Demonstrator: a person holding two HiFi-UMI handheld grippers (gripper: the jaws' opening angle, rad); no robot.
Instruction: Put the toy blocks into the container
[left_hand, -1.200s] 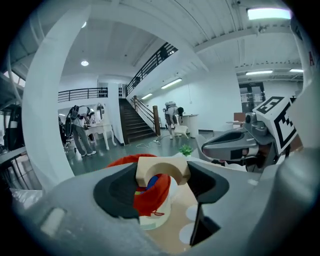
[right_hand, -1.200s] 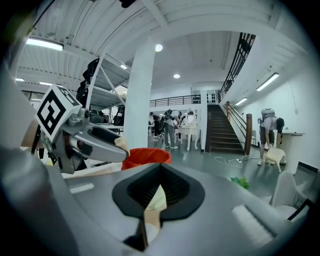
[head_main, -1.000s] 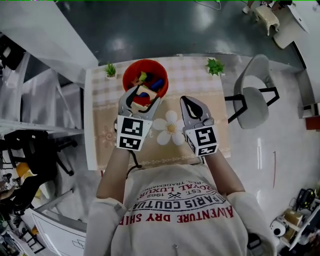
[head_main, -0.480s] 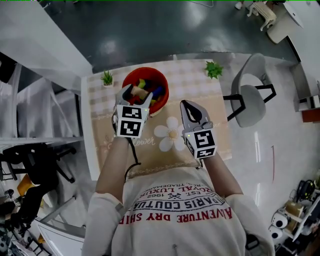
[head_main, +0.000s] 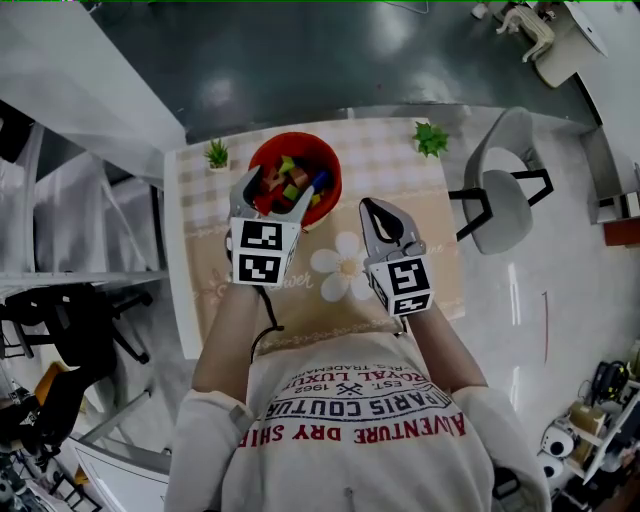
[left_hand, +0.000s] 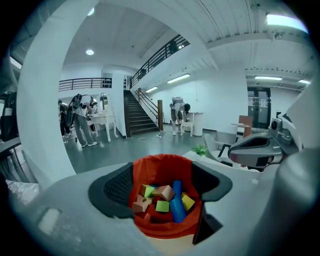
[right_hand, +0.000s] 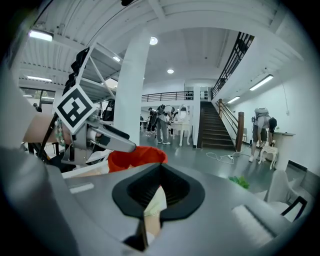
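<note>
Left gripper (head_main: 277, 186) jaws, just opened wide and empty, frame the red container (left_hand: 165, 170) of toy blocks (left_hand: 176, 207). Right gripper (head_main: 378, 208) jaws are closed together and empty, beside it over the bench (head_main: 438, 200).

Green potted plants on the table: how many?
2. One green plant at the far-left corner, beside the red round container; the other plant at the far-right corner.

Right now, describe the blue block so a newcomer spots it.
On the table, find the red bucket at the far side. Inside, among angular blocks, lies the blue block, right of centre in the left gripper view: the only long, round one.
</note>
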